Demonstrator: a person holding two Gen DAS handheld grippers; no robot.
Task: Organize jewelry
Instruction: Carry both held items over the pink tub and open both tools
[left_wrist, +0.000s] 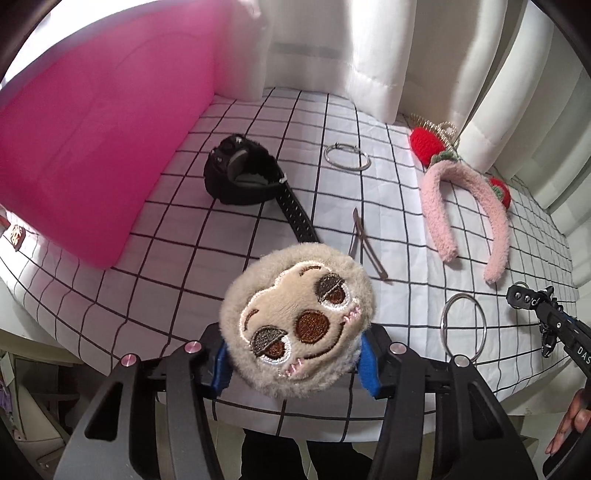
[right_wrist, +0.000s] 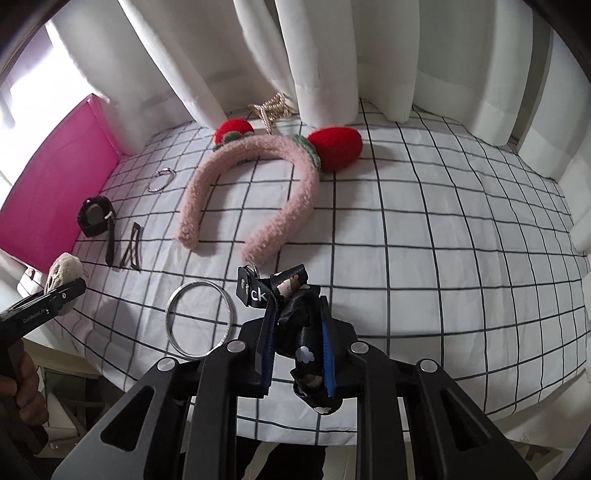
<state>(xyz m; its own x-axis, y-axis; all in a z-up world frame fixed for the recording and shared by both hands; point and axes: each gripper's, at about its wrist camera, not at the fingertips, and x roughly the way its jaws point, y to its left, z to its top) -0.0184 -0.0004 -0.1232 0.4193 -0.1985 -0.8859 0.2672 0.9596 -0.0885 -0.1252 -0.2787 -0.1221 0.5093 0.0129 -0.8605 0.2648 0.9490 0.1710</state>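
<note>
On the checked cloth, left to right: one pink box, one black watch, two silver rings, one hair clip, one pink headband with two red strawberries.

The left gripper is clamped on one plush face charm, held above the cloth. The right gripper is clamped on one black bow; its tag reads "ck".

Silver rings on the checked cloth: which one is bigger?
The large silver bangle near the right gripper is bigger; the small silver ring lies far off, near the black watch.
</note>
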